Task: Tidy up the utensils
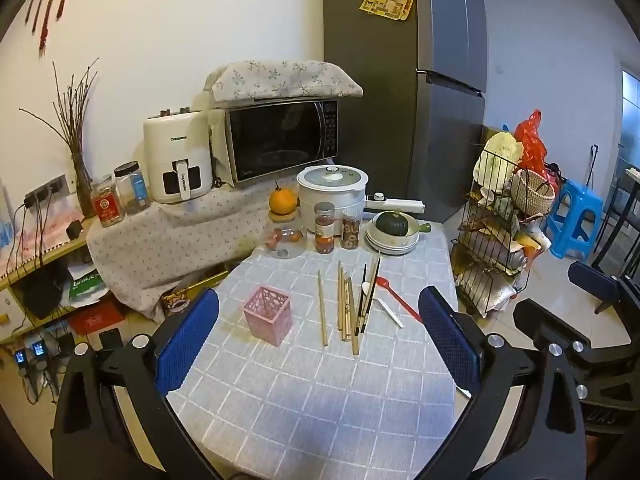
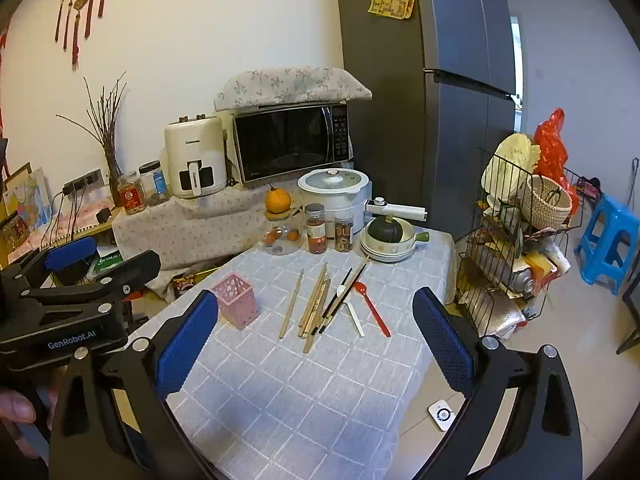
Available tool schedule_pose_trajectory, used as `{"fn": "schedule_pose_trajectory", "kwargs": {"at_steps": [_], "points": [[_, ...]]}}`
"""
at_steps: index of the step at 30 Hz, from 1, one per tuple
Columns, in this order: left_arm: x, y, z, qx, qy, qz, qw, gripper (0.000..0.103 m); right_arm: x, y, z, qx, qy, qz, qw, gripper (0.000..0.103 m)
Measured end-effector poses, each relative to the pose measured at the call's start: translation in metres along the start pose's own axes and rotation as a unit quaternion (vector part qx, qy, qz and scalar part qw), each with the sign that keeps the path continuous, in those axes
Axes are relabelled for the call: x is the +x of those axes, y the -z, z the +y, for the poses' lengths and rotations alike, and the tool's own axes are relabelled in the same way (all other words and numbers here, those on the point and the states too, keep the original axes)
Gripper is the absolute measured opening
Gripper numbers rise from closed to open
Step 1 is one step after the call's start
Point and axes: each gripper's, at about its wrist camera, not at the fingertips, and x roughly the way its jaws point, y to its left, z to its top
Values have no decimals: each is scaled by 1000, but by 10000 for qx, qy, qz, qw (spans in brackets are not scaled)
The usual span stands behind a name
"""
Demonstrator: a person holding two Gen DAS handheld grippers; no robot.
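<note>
Grey checked tablecloth [image 1: 304, 392] fronts a microwave [image 1: 280, 140] and fridge [image 1: 448, 120].

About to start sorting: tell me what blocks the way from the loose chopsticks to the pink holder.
Nothing visible does. The pink holder stands upright left of the chopsticks, with only bare tablecloth between them. Both grippers hang open, short of them.

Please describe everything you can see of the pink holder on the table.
The small pink square plastic holder has walls pierced with round cut-outs and an open top. It stands upright on the grey checked tablecloth, left of the loose wooden chopsticks, apart from them. It looks empty. No gripper touches it.
</note>
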Motion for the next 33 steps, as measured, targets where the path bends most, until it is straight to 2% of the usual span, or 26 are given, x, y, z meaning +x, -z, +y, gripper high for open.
{"fn": "schedule_pose_trajectory", "kwargs": {"at_steps": [33], "points": [[9, 8, 2, -54, 97, 160, 9998, 96, 9, 5, 3, -56, 135, 121, 9998, 95]]}}
